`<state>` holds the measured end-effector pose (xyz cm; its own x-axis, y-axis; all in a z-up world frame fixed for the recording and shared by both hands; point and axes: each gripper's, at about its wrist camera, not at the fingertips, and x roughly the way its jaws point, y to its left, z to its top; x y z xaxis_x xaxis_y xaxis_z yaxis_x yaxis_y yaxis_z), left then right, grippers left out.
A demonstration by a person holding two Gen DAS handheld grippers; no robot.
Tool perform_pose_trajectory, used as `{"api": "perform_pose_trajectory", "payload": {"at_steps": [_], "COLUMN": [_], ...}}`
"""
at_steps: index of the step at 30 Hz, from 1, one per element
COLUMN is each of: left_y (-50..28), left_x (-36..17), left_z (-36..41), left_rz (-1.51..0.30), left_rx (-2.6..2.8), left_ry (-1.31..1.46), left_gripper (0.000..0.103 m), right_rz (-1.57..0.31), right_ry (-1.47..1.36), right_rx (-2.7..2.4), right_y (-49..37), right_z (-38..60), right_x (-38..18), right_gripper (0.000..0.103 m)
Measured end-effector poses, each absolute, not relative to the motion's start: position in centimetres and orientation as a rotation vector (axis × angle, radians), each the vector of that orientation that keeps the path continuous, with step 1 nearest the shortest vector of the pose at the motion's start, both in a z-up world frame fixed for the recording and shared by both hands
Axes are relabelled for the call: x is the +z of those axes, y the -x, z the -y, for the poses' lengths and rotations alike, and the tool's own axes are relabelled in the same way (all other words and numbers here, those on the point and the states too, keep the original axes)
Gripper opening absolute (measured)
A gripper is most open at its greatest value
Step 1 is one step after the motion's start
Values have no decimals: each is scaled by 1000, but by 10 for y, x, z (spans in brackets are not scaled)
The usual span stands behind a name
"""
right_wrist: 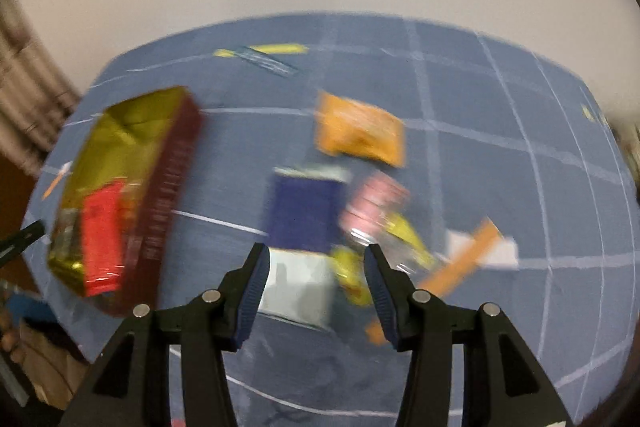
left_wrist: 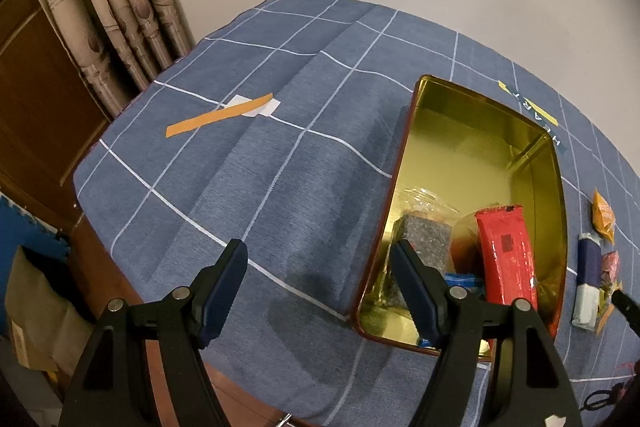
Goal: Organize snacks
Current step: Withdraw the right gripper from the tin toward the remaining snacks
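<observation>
An open tin (left_wrist: 480, 131), gold inside and red outside, lies on the blue checked cloth. In it are a red packet (left_wrist: 506, 255), a grey speckled packet (left_wrist: 426, 243) and a blue wrapper (left_wrist: 464, 281). My left gripper (left_wrist: 320, 267) hangs open and empty by the tin's near left corner. The right wrist view is blurred by motion. My right gripper (right_wrist: 316, 259) is open and empty above loose snacks: a navy and white packet (right_wrist: 302, 211), a pink packet (right_wrist: 376, 203), a yellow packet (right_wrist: 352, 275) and an orange packet (right_wrist: 360, 131). The tin (right_wrist: 172, 179) lies to their left.
An orange tape strip (left_wrist: 220, 115) on white paper is stuck on the cloth left of the tin; another strip (right_wrist: 472, 259) lies right of the snacks. The table edge (left_wrist: 120, 267) drops off at the near left. Curtains (left_wrist: 112, 7) hang at the far left.
</observation>
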<state>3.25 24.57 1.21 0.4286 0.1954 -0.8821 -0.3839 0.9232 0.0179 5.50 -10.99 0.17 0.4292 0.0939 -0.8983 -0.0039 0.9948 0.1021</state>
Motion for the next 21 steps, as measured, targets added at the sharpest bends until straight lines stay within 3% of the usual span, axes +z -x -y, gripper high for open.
{"api": "perform_pose_trajectory", "payload": {"at_steps": [13,21], "left_y": [-33,-34], "left_x": [12,11], "left_z": [-244,-244], "left_rz": [-1068,-1074], "left_rx": [365,371], "left_ry": [190,188], "left_gripper": [72,72], "right_rz": [-1220,-1224], "right_ry": [-300,-194], "right_rx": [-79,-115], "right_y": [-66,-82], "right_z": [148,145], "right_x": [-29,-37], "right_gripper": [50,50]}}
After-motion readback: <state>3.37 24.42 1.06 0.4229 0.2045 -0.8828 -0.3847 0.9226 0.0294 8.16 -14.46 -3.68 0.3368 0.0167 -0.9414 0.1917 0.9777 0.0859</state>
